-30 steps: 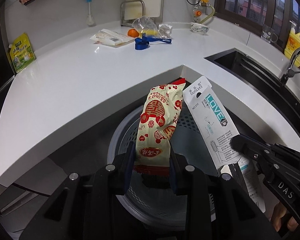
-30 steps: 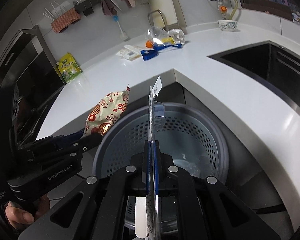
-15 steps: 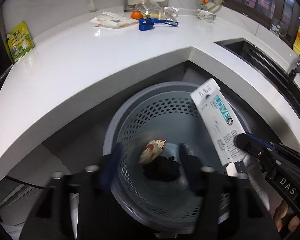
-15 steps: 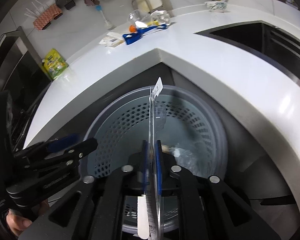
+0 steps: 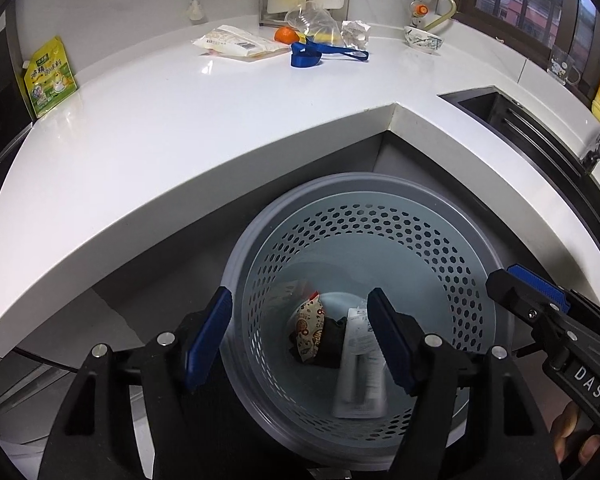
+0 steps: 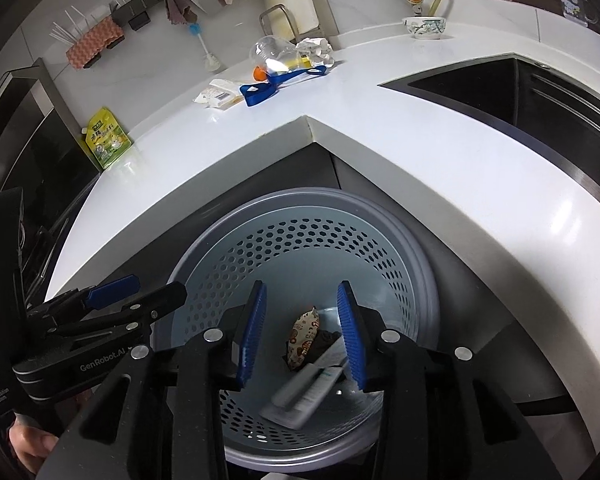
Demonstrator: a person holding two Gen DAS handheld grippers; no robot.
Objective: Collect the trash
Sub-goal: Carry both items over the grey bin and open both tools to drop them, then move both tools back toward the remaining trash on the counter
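both grippers are now empty over the bin [image 5: 356, 200]. the left gripper [image 5: 300, 336] has its fingers wide apart, and the red-and-cream snack bag [image 5: 309, 330] it held a second ago lies at the bottom of the bin, leaning on something dark. the right gripper [image 6: 302, 336] has also spread its fingers; the white card pack [image 6: 308, 392] it was clamping half a second ago is inside the bin, blurred, so it may not have settled yet. so two pieces of trash are in. more is left on the counter [image 5: 180, 120]: a white wrapper [image 5: 240, 42], a clear cup [image 5: 310, 22], crumpled paper [image 5: 355, 34] and a blue strap [image 5: 320, 54], all at the far back, with an orange [image 5: 286, 35] among them. the next job is likely a reach there.
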